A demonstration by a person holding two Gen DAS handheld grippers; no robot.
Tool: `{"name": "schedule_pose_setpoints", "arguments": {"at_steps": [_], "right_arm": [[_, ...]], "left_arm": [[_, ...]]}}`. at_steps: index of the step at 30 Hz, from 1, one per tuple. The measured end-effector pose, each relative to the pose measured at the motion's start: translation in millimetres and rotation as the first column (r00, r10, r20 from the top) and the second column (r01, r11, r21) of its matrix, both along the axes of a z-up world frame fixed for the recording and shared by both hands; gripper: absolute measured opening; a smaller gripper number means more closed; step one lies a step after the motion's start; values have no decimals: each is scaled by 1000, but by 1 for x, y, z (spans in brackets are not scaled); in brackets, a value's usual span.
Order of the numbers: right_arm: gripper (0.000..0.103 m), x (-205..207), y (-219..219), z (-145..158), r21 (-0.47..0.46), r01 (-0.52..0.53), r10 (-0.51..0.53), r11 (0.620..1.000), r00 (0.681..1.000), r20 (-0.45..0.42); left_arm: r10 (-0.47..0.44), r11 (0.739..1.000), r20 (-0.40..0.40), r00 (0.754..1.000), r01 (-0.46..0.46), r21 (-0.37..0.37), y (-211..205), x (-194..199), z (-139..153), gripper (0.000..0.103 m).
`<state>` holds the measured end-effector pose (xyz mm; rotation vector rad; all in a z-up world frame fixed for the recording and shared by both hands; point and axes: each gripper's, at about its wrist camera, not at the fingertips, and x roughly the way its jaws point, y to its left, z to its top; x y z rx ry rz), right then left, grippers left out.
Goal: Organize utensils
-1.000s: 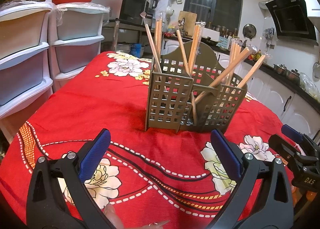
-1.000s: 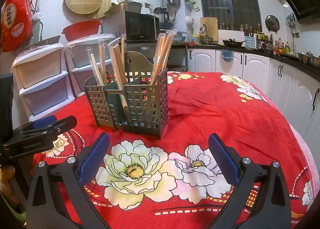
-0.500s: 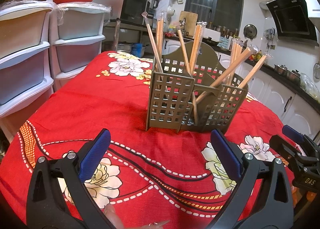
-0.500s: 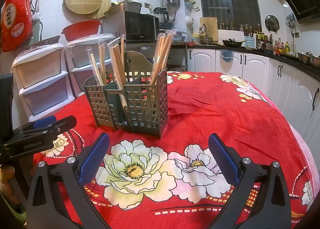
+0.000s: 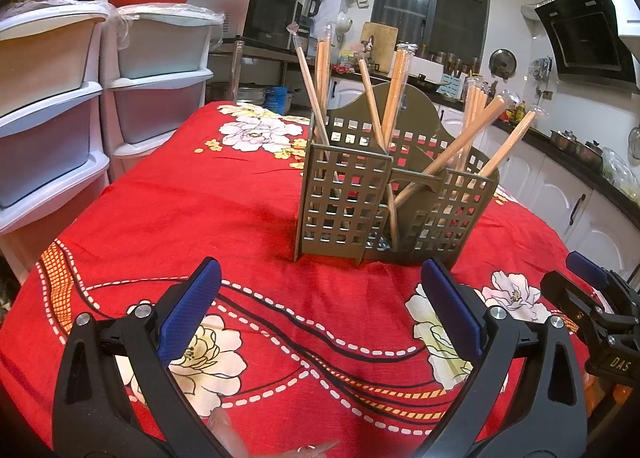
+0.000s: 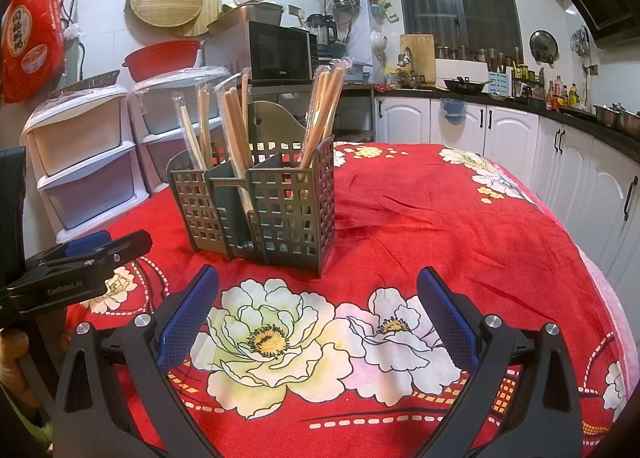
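On the bench, covered by a red floral tablecloth (image 6: 420, 226), stands a grey slotted utensil caddy (image 6: 280, 214) whose compartments hold wrapped wooden chopsticks (image 6: 322, 114) leaning at various angles. The left tongs (image 5: 320, 306) hover over the cloth near the caddy, spread wide with nothing between the blue pads (image 5: 192, 310). The right tongs (image 6: 318, 312) are likewise spread and empty, near the caddy's other side, over a large white flower print.
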<state>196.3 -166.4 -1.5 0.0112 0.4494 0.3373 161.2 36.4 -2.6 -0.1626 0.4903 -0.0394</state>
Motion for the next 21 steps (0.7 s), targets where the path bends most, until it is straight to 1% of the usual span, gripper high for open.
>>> {"name": "schedule_pose_setpoints", "arguments": {"at_steps": [10,21], "right_arm": [[96,0,1,0,-1,0,0,1000,1000,-1],[96,-1,-3,-2,0,4,-4,1000,1000,-4]], "left_arm": [[-6,1000,-1,1000,6,-4,0,-1,0,91],[-9,1000,-5,1000,9,-28,2,-1,0,91]]}}
